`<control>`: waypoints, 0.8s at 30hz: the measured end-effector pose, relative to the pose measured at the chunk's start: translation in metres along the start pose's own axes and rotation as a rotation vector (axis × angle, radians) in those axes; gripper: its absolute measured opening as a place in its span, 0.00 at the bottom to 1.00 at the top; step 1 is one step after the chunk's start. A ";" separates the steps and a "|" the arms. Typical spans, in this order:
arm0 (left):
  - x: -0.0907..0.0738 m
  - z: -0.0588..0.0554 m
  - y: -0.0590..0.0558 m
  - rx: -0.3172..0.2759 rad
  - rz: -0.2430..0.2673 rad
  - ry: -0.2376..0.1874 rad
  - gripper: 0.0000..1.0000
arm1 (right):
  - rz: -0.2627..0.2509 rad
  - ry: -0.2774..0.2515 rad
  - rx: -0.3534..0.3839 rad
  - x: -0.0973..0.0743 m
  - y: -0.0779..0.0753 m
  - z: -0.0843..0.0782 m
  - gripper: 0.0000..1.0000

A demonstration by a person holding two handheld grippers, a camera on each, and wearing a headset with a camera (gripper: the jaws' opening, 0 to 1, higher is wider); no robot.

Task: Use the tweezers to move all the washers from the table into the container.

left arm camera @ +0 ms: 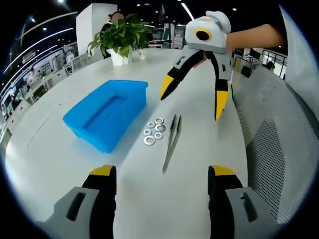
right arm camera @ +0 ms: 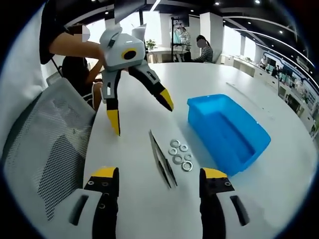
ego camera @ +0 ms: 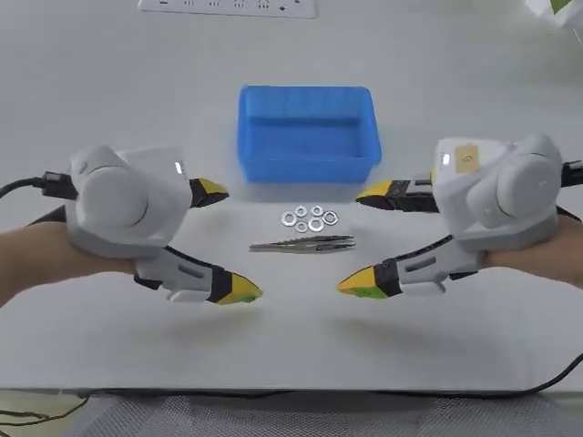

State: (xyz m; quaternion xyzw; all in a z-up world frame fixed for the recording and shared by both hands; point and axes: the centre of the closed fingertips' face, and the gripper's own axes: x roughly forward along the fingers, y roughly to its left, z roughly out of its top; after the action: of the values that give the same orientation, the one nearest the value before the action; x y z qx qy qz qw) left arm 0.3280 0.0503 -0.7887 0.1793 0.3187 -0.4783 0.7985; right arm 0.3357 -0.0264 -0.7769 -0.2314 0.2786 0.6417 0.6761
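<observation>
Metal tweezers lie flat on the white table, between both grippers. Several silver washers sit in a cluster just beyond them, in front of the empty blue container. My left gripper hovers left of the tweezers, jaws wide open and empty. My right gripper hovers to their right, also open and empty. In the left gripper view the tweezers, washers and container lie ahead, with the right gripper facing me. The right gripper view has tweezers, washers, container and left gripper.
A white power strip lies at the table's far edge. A potted plant stands further down the table. A mesh chair sits beside the table. Black cables trail from the grippers.
</observation>
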 end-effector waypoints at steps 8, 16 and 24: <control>0.012 -0.004 -0.007 0.019 -0.045 0.028 0.58 | 0.044 0.055 -0.006 0.013 0.004 -0.006 0.44; 0.019 -0.002 -0.002 0.084 -0.043 0.048 0.36 | 0.050 0.089 -0.010 0.024 -0.002 -0.007 0.29; 0.025 0.002 -0.004 0.125 -0.096 0.075 0.23 | 0.093 0.157 -0.055 0.028 -0.003 -0.009 0.21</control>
State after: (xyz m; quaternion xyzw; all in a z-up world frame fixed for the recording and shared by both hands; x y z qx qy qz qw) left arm 0.3331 0.0310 -0.8044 0.2311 0.3261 -0.5279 0.7494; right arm 0.3384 -0.0123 -0.8028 -0.2860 0.3236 0.6598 0.6149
